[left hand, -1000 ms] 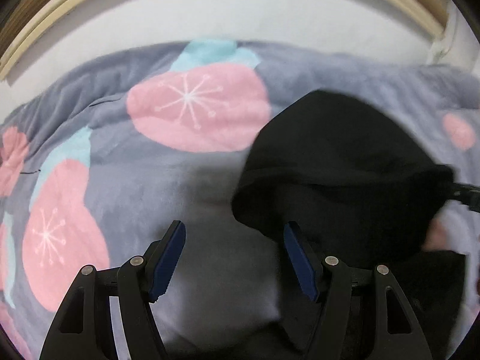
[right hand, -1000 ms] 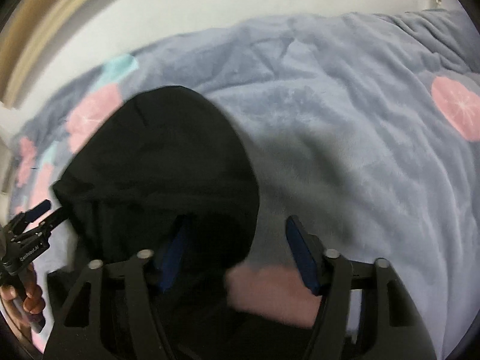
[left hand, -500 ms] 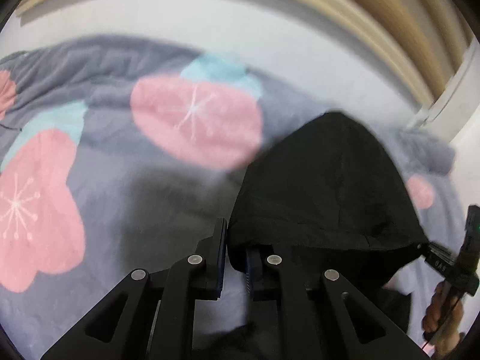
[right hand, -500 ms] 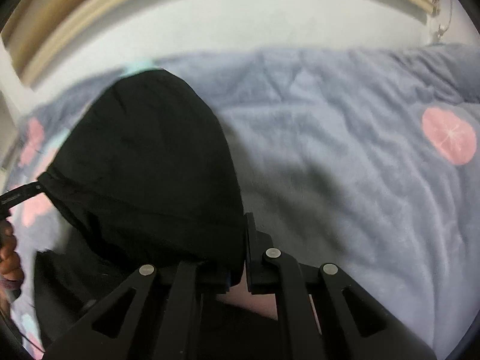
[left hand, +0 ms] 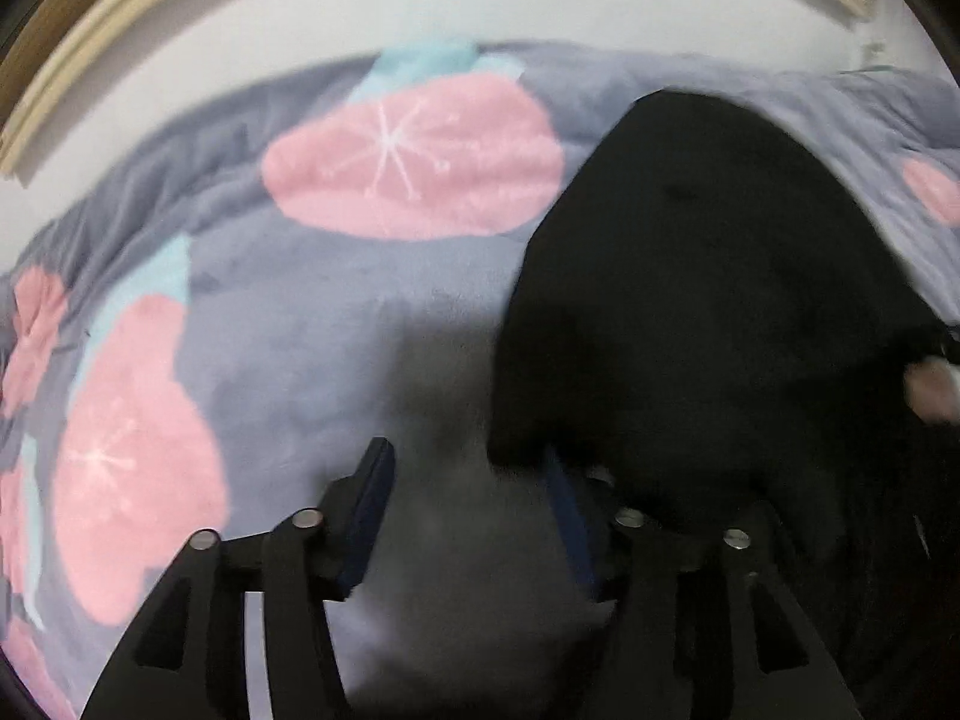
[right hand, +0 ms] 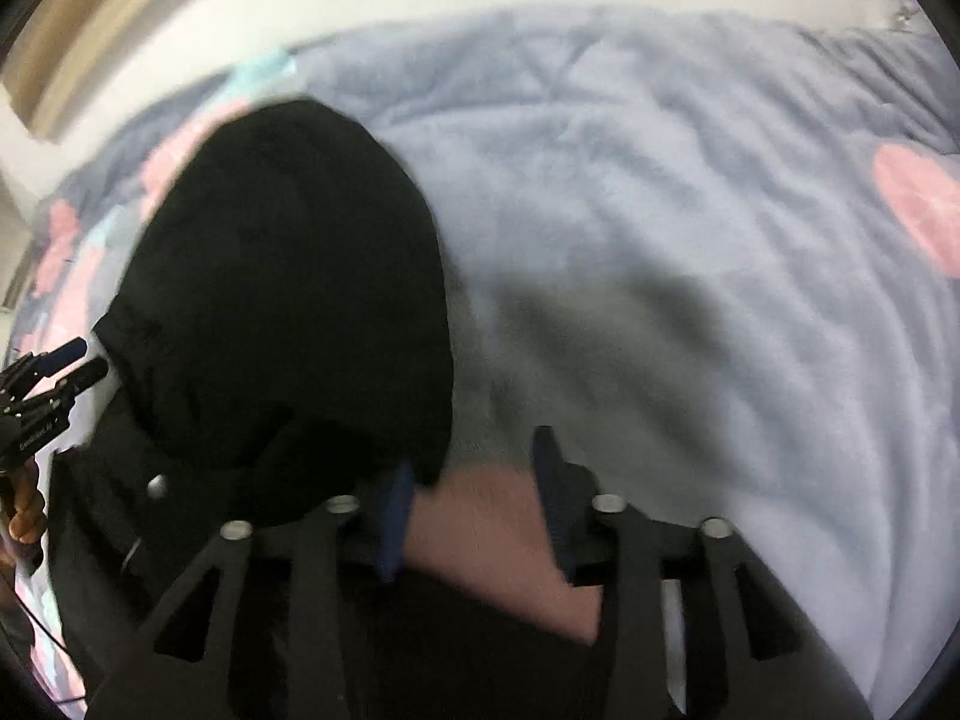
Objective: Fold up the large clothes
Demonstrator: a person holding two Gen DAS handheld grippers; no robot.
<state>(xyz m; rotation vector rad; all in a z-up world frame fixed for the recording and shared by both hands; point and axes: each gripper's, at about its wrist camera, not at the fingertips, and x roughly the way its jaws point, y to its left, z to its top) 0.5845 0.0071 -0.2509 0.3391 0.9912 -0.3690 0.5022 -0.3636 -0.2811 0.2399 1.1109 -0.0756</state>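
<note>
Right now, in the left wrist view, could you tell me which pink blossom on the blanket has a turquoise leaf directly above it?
The large far pink blossom, beyond the open left gripper; turquoise caps its top, whereas the near-left blossom has turquoise beside it.

Half a second ago both grippers pinched the black hooded sweatshirt [left hand: 708, 312]. Now the left gripper [left hand: 468, 504] and the right gripper [right hand: 474, 492] have spread apart (fingers wide), and the hood lies loose on the blanket.

Bed under a grey fleece blanket [left hand: 336, 312] with pink blossoms, black hooded garment [left hand: 708, 312] lying on it
</note>
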